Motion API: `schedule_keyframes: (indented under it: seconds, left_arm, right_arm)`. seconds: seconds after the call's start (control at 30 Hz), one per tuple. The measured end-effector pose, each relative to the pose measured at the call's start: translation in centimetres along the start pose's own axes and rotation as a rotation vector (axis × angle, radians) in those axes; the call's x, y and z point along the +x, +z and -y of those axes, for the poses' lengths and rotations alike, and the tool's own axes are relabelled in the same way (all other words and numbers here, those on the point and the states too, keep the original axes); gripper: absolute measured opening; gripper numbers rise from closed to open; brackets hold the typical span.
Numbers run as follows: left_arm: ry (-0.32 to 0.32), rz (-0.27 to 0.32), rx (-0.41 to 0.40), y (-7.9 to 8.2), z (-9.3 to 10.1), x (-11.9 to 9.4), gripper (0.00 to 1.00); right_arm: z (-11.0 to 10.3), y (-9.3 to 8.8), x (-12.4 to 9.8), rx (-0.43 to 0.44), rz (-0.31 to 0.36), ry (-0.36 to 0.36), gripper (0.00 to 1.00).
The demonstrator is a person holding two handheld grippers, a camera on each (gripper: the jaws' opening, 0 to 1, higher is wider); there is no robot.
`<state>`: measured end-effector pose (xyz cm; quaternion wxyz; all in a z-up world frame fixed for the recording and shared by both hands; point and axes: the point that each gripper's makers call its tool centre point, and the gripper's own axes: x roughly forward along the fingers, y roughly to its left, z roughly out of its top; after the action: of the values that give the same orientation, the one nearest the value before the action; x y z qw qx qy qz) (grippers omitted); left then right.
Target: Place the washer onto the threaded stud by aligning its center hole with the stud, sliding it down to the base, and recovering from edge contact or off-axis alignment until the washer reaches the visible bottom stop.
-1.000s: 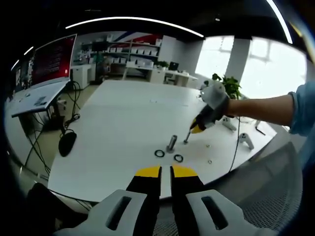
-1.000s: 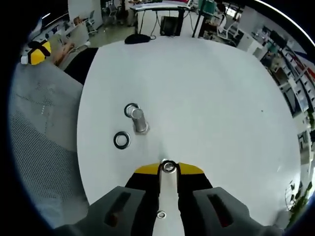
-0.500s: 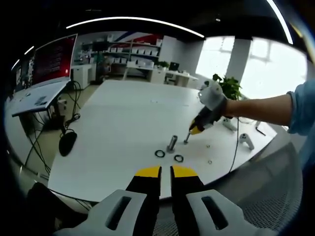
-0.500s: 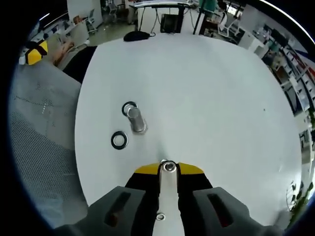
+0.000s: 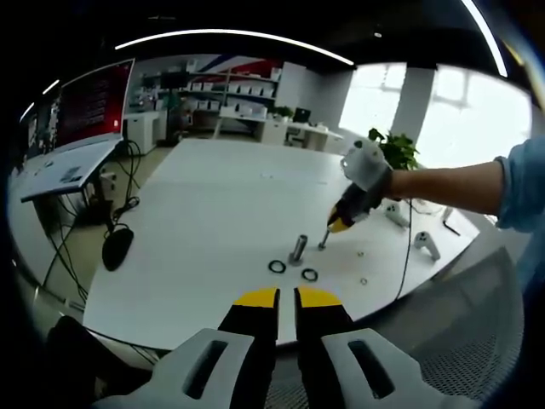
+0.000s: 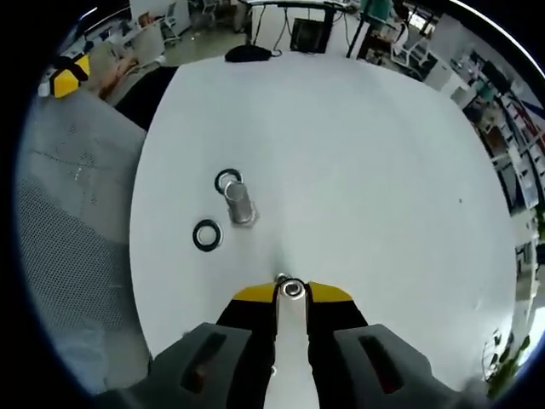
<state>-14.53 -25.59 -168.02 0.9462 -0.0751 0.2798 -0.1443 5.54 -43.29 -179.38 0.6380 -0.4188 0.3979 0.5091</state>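
We have the washer (image 6: 292,290) pinched at the tips of the right gripper (image 6: 292,293), held above the table (image 6: 383,170) just near of the stud (image 6: 239,204), not yet over it. The left gripper (image 5: 286,297) waits well back, jaws nearly together and empty. Next we judge it needs carrying over the stud top, hole centred, then lowering.

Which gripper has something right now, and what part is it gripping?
The right gripper pinches a small silver metal washer by its rim, at the tips of its yellow jaws. The left gripper holds nothing, its jaws nearly closed.
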Motion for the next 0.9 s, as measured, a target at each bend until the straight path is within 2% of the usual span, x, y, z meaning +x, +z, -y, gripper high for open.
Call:
schedule_keyframes:
  seconds: [0.23,0.67,0.9]
  left_arm:
    - [-0.001,0.001,0.000,0.0,0.0,0.0,0.04]
    - [-0.001,0.000,0.000,0.0,0.0,0.0,0.04]
    - [-0.002,-0.006,0.003,-0.1,0.1,0.0,0.04]
  right_arm:
    - [-0.4,-0.4,0.8,-0.021,-0.056,0.032,0.13]
    - [-0.6,-1.8,3.4,-0.002,-0.099,0.040,0.13]
    - [-1.6,-2.6,4.3,-0.005,-0.131,0.073,0.13]
